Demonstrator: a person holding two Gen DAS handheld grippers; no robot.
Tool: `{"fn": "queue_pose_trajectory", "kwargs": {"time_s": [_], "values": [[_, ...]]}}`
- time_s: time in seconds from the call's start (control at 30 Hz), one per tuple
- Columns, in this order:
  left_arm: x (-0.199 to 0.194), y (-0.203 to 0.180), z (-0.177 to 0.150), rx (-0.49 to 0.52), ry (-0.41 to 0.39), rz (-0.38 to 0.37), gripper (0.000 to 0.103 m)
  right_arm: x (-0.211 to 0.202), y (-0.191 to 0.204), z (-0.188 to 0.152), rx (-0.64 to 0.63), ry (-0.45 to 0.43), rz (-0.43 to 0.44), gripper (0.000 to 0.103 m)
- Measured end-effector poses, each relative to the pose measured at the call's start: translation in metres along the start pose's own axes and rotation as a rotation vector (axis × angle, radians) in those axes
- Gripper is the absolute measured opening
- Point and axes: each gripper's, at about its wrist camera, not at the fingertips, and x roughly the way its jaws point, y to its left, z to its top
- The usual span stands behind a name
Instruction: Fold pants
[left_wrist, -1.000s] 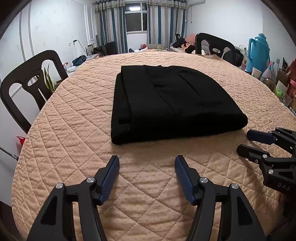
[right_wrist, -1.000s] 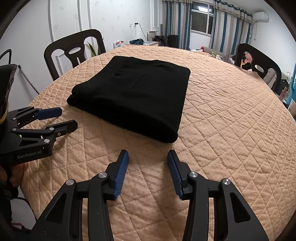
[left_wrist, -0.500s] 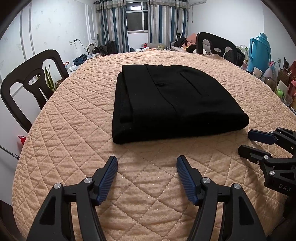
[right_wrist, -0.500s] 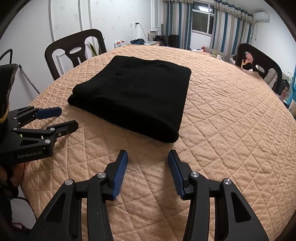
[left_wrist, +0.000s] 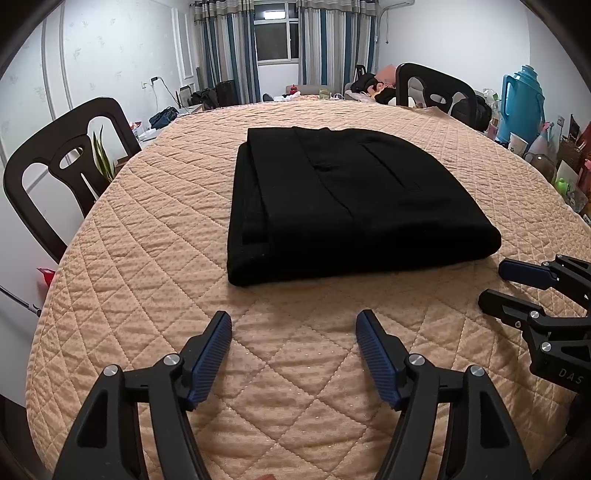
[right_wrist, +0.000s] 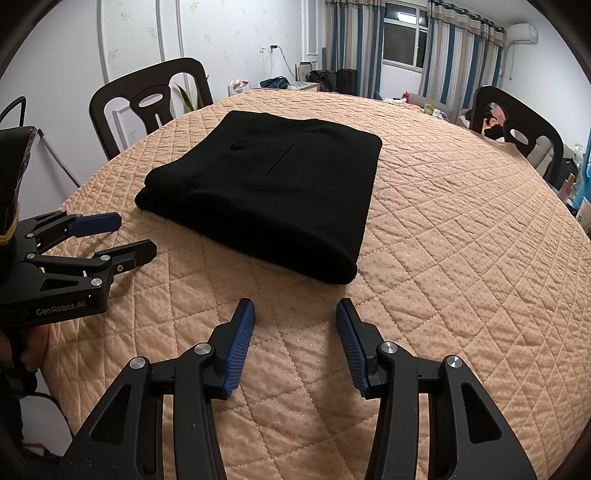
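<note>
The left gripper (left_wrist: 293, 325) has its jaws opening, already wide, with nothing between its 2 blue pads (left_wrist: 210, 360), only bare quilt. It points down at a slant toward the table. The right gripper (right_wrist: 295, 314) beside it also stands apart and empty, tilted the same way. The black pants (left_wrist: 347, 199), folded into a neat rectangle, lie on the quilted table cover (left_wrist: 147, 236) just beyond both grippers, untouched.

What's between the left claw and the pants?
Nothing but bare quilted cover, seen in the left wrist view. The left claw, jaws opening and empty, sits short of the pants.
</note>
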Motion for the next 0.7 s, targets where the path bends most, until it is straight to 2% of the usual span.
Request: {"fn": "queue_pose_trajectory", "kwargs": {"time_s": [0.7], "values": [[0.0005, 0.0003, 0.0003, -0.012, 0.009, -0.001, 0.076, -0.0001, -0.0001, -0.0001, 0.0, 0.0, 0.0, 0.047]]}}
